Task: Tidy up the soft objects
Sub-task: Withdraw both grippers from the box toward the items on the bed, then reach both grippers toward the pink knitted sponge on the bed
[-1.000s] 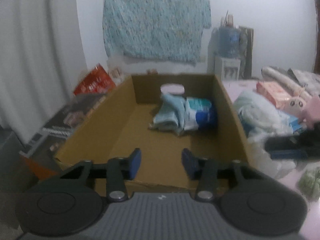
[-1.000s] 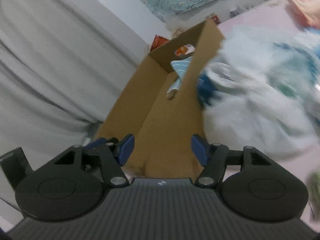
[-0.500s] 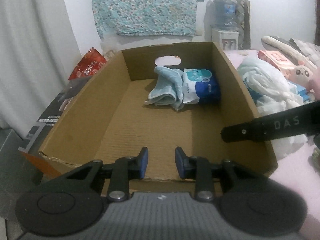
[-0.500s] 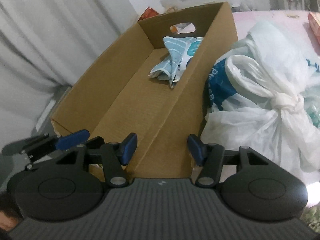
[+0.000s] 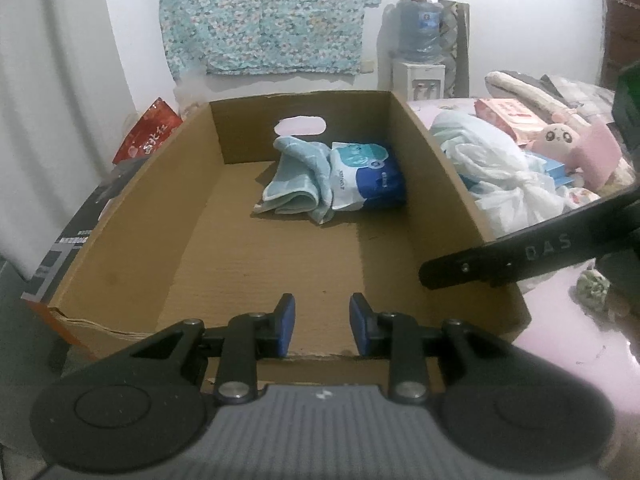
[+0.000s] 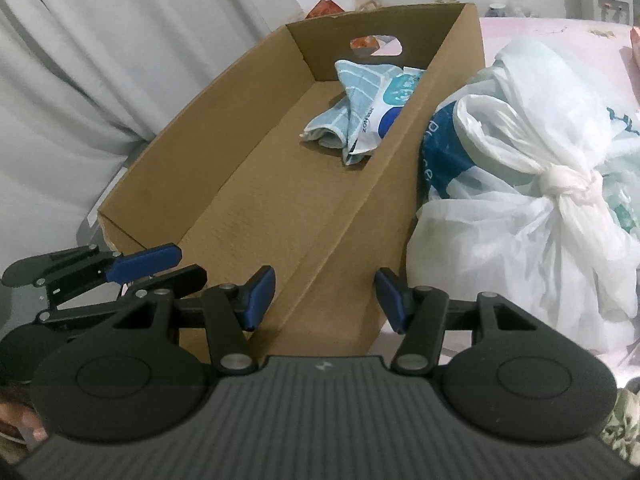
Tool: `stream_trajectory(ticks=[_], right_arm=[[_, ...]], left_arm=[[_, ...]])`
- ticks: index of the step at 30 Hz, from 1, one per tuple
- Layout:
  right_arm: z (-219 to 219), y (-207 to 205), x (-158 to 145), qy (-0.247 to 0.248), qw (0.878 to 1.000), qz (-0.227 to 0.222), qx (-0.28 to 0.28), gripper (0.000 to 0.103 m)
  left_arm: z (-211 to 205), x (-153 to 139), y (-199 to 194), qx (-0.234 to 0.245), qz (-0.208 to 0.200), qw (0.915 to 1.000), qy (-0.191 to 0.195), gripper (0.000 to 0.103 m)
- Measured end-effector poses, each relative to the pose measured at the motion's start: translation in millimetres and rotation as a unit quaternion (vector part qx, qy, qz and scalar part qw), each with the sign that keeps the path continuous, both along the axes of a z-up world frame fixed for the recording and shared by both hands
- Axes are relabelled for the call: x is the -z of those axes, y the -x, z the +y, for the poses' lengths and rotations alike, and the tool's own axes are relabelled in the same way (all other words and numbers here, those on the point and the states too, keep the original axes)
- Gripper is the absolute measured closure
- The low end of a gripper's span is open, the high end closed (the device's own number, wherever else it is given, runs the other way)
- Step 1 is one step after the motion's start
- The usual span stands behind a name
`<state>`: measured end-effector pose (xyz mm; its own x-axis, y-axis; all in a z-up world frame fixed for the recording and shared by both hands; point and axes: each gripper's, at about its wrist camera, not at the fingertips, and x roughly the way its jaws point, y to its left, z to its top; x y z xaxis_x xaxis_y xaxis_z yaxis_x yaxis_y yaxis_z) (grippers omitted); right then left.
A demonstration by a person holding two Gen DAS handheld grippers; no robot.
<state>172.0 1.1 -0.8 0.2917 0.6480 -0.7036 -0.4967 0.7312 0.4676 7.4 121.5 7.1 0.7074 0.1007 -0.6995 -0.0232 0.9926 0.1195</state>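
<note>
An open cardboard box (image 5: 132, 216) (image 6: 200, 152) holds a folded light-blue towel (image 5: 296, 184) (image 6: 344, 96) and a blue-and-white wipes pack (image 5: 368, 176) (image 6: 384, 108) at its far end. My left gripper (image 5: 322, 326) hovers over the box's near edge, its jaws narrowed to a small gap with nothing between them. My right gripper (image 6: 324, 300) is open and empty, above the box's near right corner. A knotted white plastic bag (image 6: 520, 184) (image 5: 492, 168) lies just right of the box. A pink plush toy (image 5: 560, 136) sits behind the bag.
The box rests on a pink surface (image 5: 568, 344). A pink packet (image 5: 508, 116) and a pink block (image 5: 596, 152) lie at the far right. A red snack bag (image 5: 148, 140) and grey curtain (image 6: 100, 80) are left of the box. A water dispenser (image 5: 416, 68) stands behind.
The left jaws have closed to a narrow gap. The right gripper rolled level and narrowed slightly, and its finger has come into the left wrist view on the right.
</note>
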Motion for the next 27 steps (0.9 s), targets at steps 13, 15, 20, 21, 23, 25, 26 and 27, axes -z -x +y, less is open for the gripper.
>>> stream_trajectory(ticks=[13, 15, 20, 21, 23, 25, 26, 27], right_arm=[[-12, 2, -5, -0.046, 0.999, 0.003, 0.013, 0.041], [-15, 4, -7, -0.051, 0.999, 0.002, 0.017, 0.041], [-45, 19, -19, -0.106, 0.994, -0.014, 0.039, 0.036], [-56, 24, -22, -0.123, 0.991, -0.018, 0.046, 0.034], [-76, 33, -28, -0.15, 0.987, -0.025, 0.06, 0.031], [-100, 47, -32, -0.171, 0.981, -0.037, 0.078, 0.028], [-113, 55, -33, -0.179, 0.979, -0.044, 0.088, 0.027], [-125, 63, -33, -0.184, 0.977, -0.05, 0.099, 0.025]], left_arm=[[7, 0, 1, 0.001, -0.033, 0.9982, 0.051, 0.047], [7, -5, 5, -0.001, -0.046, 0.9972, 0.06, 0.045], [3, -27, 25, 0.001, -0.114, 0.9912, 0.068, 0.025], [0, -31, 28, 0.006, -0.125, 0.9897, 0.069, 0.019], [-7, -39, 35, 0.021, -0.146, 0.986, 0.077, 0.013], [-17, -45, 40, 0.046, -0.16, 0.9816, 0.093, 0.011], [-23, -47, 42, 0.062, -0.164, 0.9794, 0.1, 0.009], [-31, -49, 43, 0.078, -0.166, 0.9772, 0.106, 0.008]])
